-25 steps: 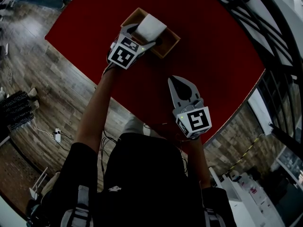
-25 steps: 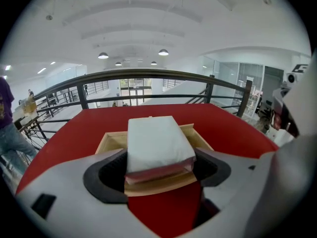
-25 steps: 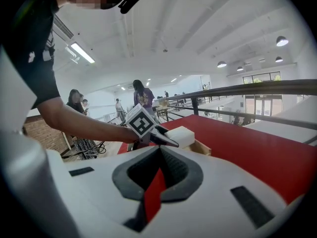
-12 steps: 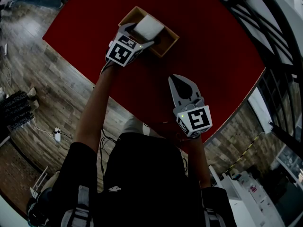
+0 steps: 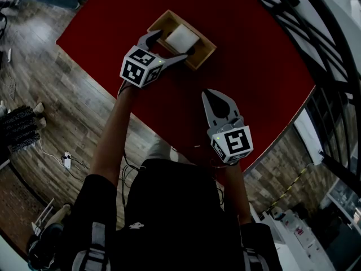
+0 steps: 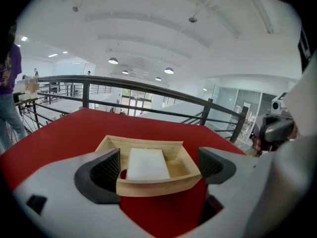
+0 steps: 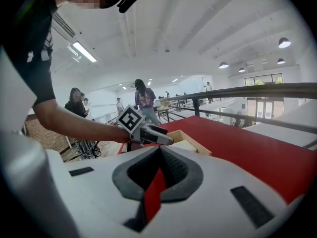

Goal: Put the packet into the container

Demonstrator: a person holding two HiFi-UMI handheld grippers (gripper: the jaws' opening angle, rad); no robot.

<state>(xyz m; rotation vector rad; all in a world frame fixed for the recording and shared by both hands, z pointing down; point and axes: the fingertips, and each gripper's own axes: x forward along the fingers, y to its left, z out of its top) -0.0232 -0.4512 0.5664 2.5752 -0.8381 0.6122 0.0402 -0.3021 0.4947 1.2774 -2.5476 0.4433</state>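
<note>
The white packet (image 5: 181,36) lies flat inside the shallow wooden container (image 5: 206,53) at the far side of the red table (image 5: 254,66). My left gripper (image 5: 170,45) sits just in front of the container's near wall, its jaws opening with nothing pressed between them. In the left gripper view the packet (image 6: 146,163) rests in the container (image 6: 158,185), beyond the left gripper (image 6: 159,166). My right gripper (image 5: 213,95) hovers shut and empty over the table's near part. The right gripper view shows the right gripper (image 7: 159,152) shut, with the container (image 7: 200,148) ahead.
The table's edge runs diagonally at the left, with wooden floor (image 5: 45,83) below it. A black railing (image 6: 148,86) stands past the table's far side. Several people (image 7: 143,103) stand in the background to the left.
The left gripper has let go of the packet, widened its jaws and drawn back toward the left front. The packet now lies in the container. The right gripper has stayed put.
</note>
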